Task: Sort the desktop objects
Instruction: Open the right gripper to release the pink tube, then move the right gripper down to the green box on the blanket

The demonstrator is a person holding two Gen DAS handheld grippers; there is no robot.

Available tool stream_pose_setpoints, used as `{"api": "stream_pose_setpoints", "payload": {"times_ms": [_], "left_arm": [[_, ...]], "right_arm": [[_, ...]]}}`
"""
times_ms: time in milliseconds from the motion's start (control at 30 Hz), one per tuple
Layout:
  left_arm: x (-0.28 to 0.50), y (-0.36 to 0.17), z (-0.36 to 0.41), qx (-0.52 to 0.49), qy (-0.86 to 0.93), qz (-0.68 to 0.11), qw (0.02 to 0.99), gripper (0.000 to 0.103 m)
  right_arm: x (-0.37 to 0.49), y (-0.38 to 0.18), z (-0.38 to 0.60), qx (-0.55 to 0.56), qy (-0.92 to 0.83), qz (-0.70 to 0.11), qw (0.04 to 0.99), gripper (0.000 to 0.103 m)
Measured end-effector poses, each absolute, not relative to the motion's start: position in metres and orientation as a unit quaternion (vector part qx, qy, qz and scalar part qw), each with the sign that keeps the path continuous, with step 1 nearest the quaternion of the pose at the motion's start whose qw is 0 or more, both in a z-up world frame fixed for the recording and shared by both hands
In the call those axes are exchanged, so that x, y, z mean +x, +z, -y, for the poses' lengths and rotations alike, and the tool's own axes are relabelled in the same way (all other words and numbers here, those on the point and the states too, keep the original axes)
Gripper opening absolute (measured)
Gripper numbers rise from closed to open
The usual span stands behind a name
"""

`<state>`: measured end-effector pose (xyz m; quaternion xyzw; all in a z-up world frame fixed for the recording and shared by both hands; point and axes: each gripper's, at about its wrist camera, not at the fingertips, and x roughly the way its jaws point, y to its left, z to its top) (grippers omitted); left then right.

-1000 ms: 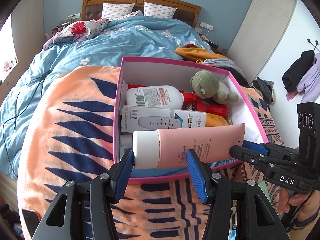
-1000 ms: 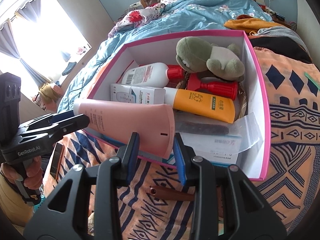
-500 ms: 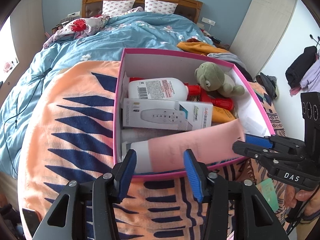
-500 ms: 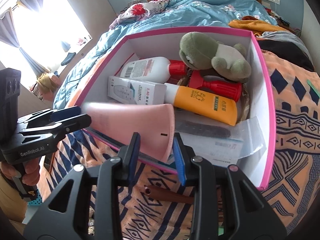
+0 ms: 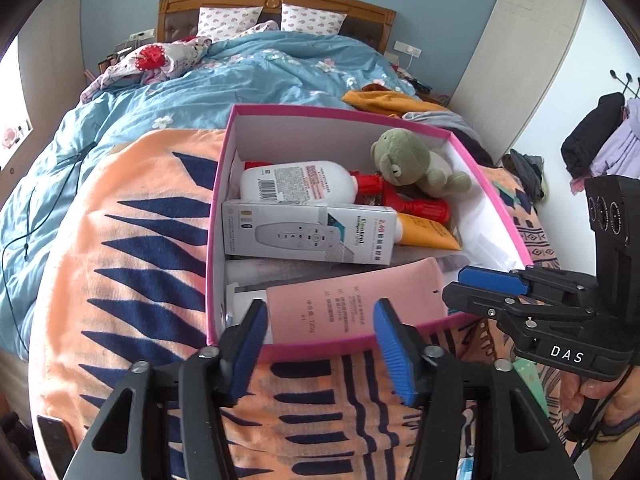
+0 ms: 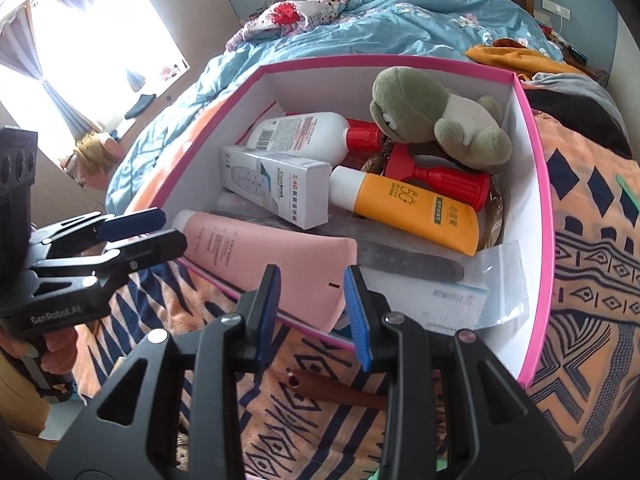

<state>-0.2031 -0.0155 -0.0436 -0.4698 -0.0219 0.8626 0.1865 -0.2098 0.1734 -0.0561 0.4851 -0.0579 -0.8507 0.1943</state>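
A pink-rimmed white box (image 5: 352, 346) (image 6: 540, 184) sits on the patterned blanket. The pink tube (image 5: 352, 304) (image 6: 256, 252) lies inside along the near wall, with its flat end raised by the front rim. Behind it lie a white remote carton (image 5: 308, 236), a white bottle with a red cap (image 6: 304, 132), an orange tube (image 6: 416, 208) and a green plush toy (image 6: 436, 116). My left gripper (image 5: 320, 308) (image 6: 132, 232) is open just before the rim and grips nothing. My right gripper (image 6: 310, 280) (image 5: 464, 288) is open too, its fingers either side of the tube's flat end without clamping it.
A brown stick-like object (image 6: 332, 390) lies on the orange and navy blanket (image 5: 132, 280) in front of the box. A dark phone (image 5: 52, 436) lies at the blanket's near left edge. Beyond the box is a bed with a blue duvet (image 5: 260, 76). A hand (image 6: 56, 356) holds the left gripper.
The pink tube has gone down from above the front rim into the box and now lies still. Both grippers stay beside the front rim with their jaw gaps unchanged.
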Motion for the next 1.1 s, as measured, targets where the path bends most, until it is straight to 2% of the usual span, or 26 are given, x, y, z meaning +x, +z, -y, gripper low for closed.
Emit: {"api": "stream_pose_setpoints", "payload": {"times_ms": [100, 333, 567, 1100], "left_arm": [[-0.193, -0.038, 0.014, -0.456, 0.868, 0.024, 0.195, 0.069], [-0.165, -0.026, 0.01, -0.438, 0.873, 0.015, 0.215, 0.069], [-0.122, -0.031, 0.0, -0.454, 0.851, -0.005, 0.262, 0.069], [-0.08, -0.064, -0.068, -0.518, 0.78, -0.024, 0.352, 0.069]], "right_arm": [[-0.202, -0.052, -0.178, 0.476, -0.854, 0.073, 0.197, 0.039], [-0.172, -0.036, -0.193, 0.447, -0.866, 0.103, 0.202, 0.047], [-0.121, -0.031, -0.217, 0.446, -0.864, 0.12, 0.201, 0.049], [-0.033, -0.084, -0.309, 0.5, -0.834, 0.224, 0.061, 0.049]]}}
